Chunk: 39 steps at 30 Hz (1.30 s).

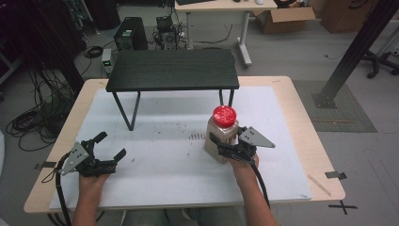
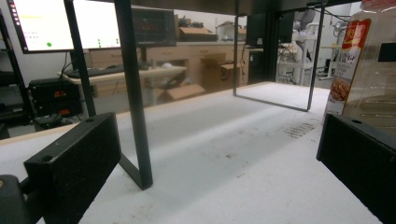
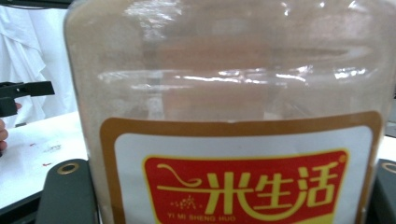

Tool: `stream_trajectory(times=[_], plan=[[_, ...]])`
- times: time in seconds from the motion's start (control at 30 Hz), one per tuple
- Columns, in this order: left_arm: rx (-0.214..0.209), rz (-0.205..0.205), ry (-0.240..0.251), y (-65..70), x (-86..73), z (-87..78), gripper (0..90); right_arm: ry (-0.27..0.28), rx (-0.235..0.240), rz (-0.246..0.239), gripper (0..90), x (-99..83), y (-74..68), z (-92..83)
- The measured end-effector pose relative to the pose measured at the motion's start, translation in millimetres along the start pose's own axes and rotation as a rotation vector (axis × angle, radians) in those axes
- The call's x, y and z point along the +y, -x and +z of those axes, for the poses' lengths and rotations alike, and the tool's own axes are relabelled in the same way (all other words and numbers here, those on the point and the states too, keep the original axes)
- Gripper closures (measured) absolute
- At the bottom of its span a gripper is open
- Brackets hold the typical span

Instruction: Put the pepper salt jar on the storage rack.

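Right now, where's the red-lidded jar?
In the high view the jar stands right of centre on the white mat, before the black shelf, clamped in the right gripper.

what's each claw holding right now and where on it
The right claw grips the red-lidded jar low on its body, at the label. The left claw is open, holding nothing.

One jar (image 1: 221, 134), two hand-held grippers (image 1: 109, 159).

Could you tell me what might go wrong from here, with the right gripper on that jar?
1. The right gripper holds the jar low on its body, so the tall jar with its red lid might tip when lifted.
2. The black shelf stands just behind it; a rising jar could knock its edge.
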State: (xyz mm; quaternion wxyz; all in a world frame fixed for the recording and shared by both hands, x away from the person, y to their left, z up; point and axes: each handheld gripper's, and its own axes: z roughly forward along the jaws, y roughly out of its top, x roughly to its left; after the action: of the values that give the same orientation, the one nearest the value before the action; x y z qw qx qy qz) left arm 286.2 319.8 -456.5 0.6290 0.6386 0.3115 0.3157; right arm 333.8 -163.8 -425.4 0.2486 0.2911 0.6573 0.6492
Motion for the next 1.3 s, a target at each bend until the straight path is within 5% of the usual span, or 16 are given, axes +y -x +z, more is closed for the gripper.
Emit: stream_trajectory(times=[0.73,1.3], plan=[[-0.001,-0.002,-0.002,-0.3,0.1,0.0,0.2,-0.007,-0.006,0.001,25.4,3.2,0.1,0.0],[0.000,-0.005,-0.001,-0.5,0.1,0.1,0.3,0.006,0.067,-0.051,25.3,42.3,-1.4,3.0]])
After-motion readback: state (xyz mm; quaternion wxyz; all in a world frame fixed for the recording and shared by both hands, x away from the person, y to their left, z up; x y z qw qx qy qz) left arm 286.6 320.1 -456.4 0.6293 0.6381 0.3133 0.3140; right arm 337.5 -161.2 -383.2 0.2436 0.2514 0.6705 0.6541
